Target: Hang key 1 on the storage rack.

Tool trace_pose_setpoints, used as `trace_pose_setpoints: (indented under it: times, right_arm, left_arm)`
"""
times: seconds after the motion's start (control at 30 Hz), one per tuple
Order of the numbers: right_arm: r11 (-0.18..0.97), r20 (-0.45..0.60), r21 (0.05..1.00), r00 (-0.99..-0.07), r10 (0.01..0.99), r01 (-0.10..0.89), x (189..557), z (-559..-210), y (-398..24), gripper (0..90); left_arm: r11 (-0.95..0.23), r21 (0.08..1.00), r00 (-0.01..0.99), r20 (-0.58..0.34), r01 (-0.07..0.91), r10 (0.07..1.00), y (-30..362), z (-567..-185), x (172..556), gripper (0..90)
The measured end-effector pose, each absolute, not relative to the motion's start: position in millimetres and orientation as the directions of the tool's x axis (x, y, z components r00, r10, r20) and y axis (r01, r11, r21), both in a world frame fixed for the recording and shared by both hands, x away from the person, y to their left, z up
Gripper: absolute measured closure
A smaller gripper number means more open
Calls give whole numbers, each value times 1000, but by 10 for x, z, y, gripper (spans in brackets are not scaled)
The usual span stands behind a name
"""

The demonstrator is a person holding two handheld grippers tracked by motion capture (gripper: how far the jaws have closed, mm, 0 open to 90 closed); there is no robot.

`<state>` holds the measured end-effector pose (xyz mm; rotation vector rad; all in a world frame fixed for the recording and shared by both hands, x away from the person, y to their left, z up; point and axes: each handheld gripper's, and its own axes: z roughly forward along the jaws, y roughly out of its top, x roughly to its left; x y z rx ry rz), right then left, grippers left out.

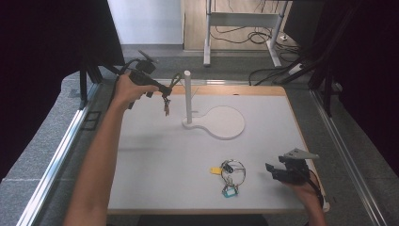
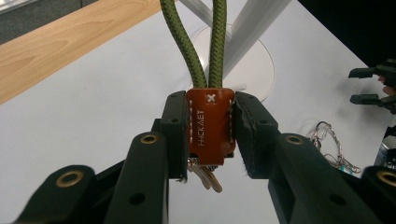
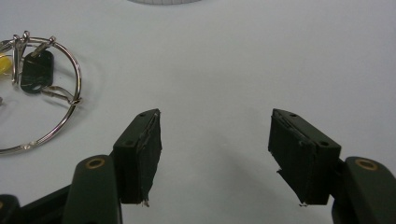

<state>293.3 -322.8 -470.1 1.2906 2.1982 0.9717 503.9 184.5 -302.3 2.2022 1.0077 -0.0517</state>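
My left gripper [image 1: 164,90] [image 2: 211,135] is raised at the back left, shut on the orange leather tab [image 2: 210,126] of a keychain. Its green cord loop [image 1: 175,81] [image 2: 205,42] stands close to the left of the white post [image 1: 187,96] near the post's top; keys [image 1: 166,107] [image 2: 205,177] dangle under the tab. The post rises from a white round base [image 1: 226,122]. My right gripper [image 1: 272,170] [image 3: 215,154] rests low at the front right, open, nothing between its jaws. A large metal key ring [image 1: 233,173] [image 3: 46,93] with a yellow tag, a black key and a teal clip lies on the table left of it.
The white table mat [image 1: 155,160] has a wooden edge [image 1: 226,89] [image 2: 60,51] along the back. Metal rails [image 1: 56,165] run along both sides of the table. Desk legs and cables [image 1: 263,37] are on the floor beyond the table.
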Motion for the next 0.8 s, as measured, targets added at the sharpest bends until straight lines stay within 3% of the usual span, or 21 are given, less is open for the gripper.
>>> trace_pose_setpoints:
  times: [0.8]
  right_arm:
    - [340, -6, 733, -494, 869, 589, 2938, -4721, -3209, 345]
  left_arm:
    - [-497, 554, 717, -300, 668, 629, 1659, -3205, 5034, 669]
